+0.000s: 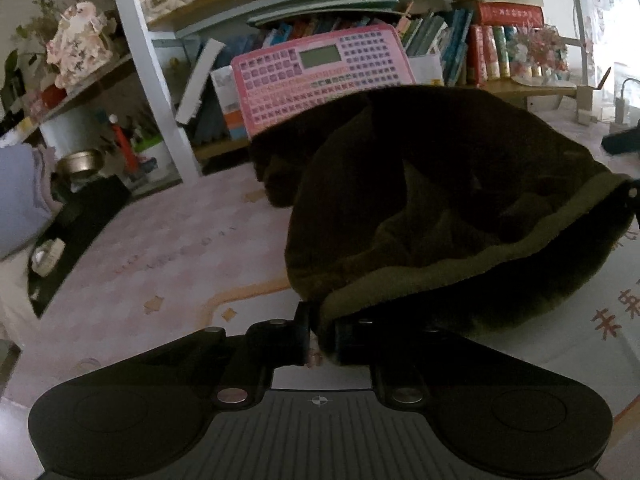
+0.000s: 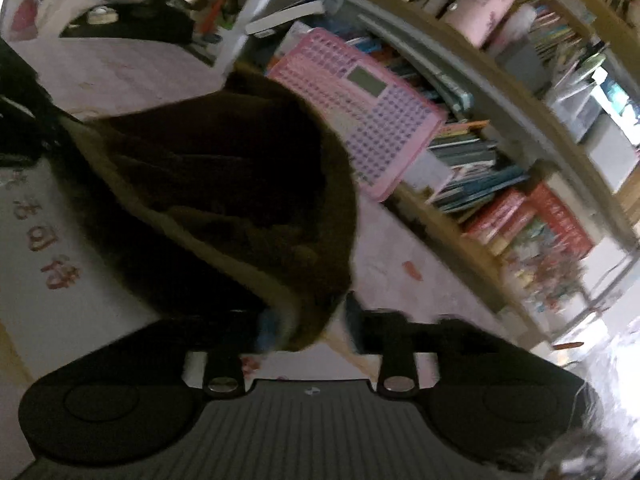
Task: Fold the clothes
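Note:
A dark olive-brown fleece garment (image 1: 440,208) hangs lifted above the pink patterned table cover (image 1: 160,264). My left gripper (image 1: 324,332) is shut on its lighter hem edge at one corner. In the right wrist view the same garment (image 2: 224,184) fills the left centre, and my right gripper (image 2: 308,328) is shut on its other hem corner. The other gripper's black tip (image 1: 632,196) shows at the garment's far right edge in the left wrist view. The view is tilted and blurred in the right wrist frame.
A pink toy keyboard (image 1: 324,76) leans against shelves of books (image 1: 472,48) behind the garment. A metal bowl (image 1: 80,164) and a black tray (image 1: 76,232) sit at the left. A white sheet with red characters (image 1: 608,320) lies under the garment.

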